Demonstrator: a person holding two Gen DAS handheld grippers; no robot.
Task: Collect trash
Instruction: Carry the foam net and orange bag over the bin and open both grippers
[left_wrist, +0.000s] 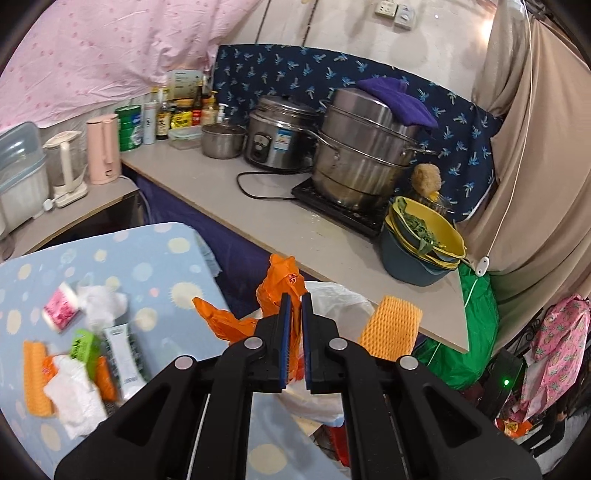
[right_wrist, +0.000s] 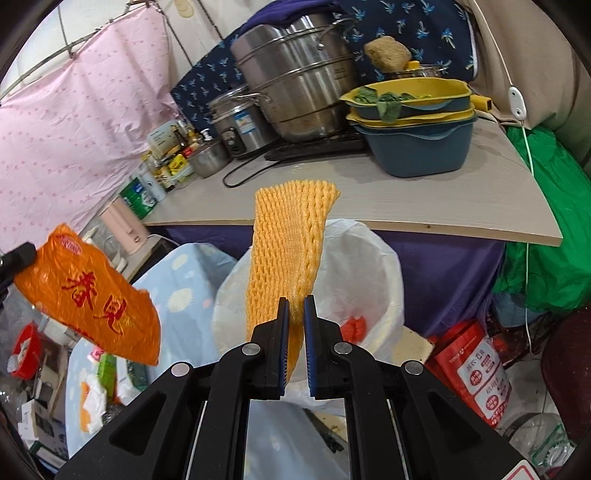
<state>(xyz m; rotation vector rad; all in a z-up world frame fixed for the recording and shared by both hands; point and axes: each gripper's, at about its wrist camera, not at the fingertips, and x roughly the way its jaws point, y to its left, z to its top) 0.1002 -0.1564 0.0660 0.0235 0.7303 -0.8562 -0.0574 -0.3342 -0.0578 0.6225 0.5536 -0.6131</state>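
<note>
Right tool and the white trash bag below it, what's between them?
Only the yellow foam net that the right tool grips; it hangs over the white trash bag in the right wrist view.

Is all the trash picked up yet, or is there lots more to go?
Not yet. The bin, lined with a white bag, already has something red inside. Right now the left gripper is shut on an orange wrapper and the right gripper is shut on a yellow foam net, both near the bin. Still left on the blue dotted tabletop: tissues, a pink packet, a green packet and another foam net.
</note>
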